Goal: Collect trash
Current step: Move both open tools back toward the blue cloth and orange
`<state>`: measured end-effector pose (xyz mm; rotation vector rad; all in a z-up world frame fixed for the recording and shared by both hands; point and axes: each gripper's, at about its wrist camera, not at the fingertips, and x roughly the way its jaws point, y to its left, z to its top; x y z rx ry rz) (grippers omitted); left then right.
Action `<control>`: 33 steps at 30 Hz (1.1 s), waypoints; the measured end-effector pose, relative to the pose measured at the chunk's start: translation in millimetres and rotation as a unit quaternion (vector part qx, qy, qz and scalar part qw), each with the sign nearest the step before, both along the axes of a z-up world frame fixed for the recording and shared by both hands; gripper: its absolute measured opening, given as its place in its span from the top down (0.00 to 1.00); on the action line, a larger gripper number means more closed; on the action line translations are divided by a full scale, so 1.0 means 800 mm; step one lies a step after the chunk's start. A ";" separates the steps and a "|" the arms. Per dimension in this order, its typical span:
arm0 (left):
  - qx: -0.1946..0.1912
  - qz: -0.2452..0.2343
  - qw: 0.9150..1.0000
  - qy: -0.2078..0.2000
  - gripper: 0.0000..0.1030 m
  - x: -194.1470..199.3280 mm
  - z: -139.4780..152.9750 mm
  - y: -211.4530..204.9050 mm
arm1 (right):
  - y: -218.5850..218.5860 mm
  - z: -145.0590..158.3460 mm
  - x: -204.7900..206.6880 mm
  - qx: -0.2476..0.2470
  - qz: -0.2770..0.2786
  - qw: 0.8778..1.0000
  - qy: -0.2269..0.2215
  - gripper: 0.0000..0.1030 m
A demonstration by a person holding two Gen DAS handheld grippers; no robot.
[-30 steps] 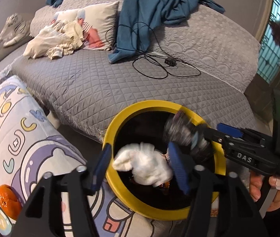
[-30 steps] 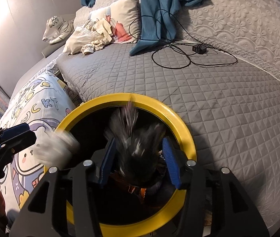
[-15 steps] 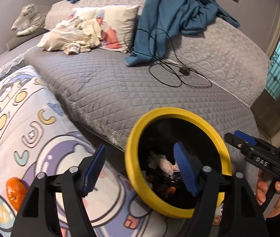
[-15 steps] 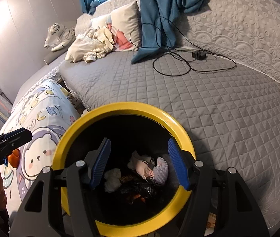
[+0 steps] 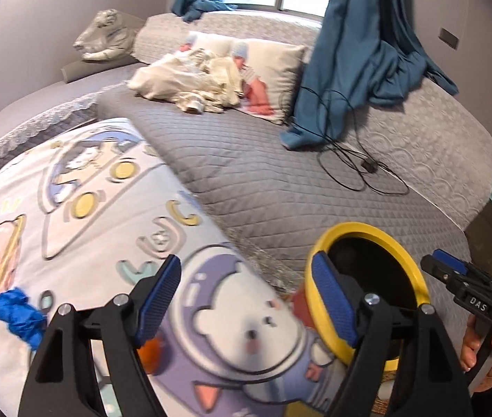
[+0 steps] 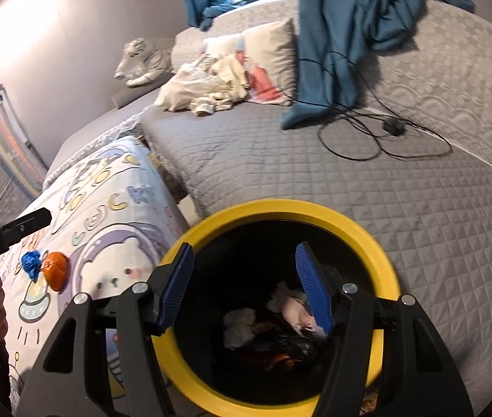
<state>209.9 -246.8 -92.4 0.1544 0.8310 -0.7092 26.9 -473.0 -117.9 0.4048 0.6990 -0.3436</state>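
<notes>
While both grippers, left (image 5: 246, 299) and right (image 6: 244, 285), gape empty, 2 scraps at 9 o'clock, blue wrapper (image 6: 31, 263) and orange peel (image 6: 55, 270), look light and soft; pinch mid-crumple.

Bin (image 6: 282, 206): near, against the bed's near edge, right of the blanket.
In bin: crumpled tissue (image 6: 239, 325) left, other scraps right of it.
Blanket (image 5: 82, 208): left of bin.
On blanket: wrapper (image 6: 31, 263) touching the peel (image 6: 55, 271) on its right.
Bed (image 6: 315, 173): behind bin.
On bed: cable (image 6: 377, 139) right; clothes (image 6: 204, 92) and pillow (image 6: 273, 55) far left.
Toy tiger (image 6: 145, 62): far left, beyond the pillow.
</notes>
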 end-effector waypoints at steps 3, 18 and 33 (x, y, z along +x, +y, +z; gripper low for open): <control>0.005 0.023 1.000 -0.010 0.27 0.010 0.004 0.031 | 0.023 0.006 0.020 0.000 0.026 1.000 -0.007 0.43; 0.022 0.156 0.987 -0.018 0.22 0.055 0.005 0.192 | 0.175 0.010 0.125 -0.004 0.177 0.984 -0.008 0.42; 0.036 0.221 0.975 0.015 0.22 0.077 -0.038 0.285 | 0.285 -0.019 0.184 -0.019 0.269 0.962 0.031 0.42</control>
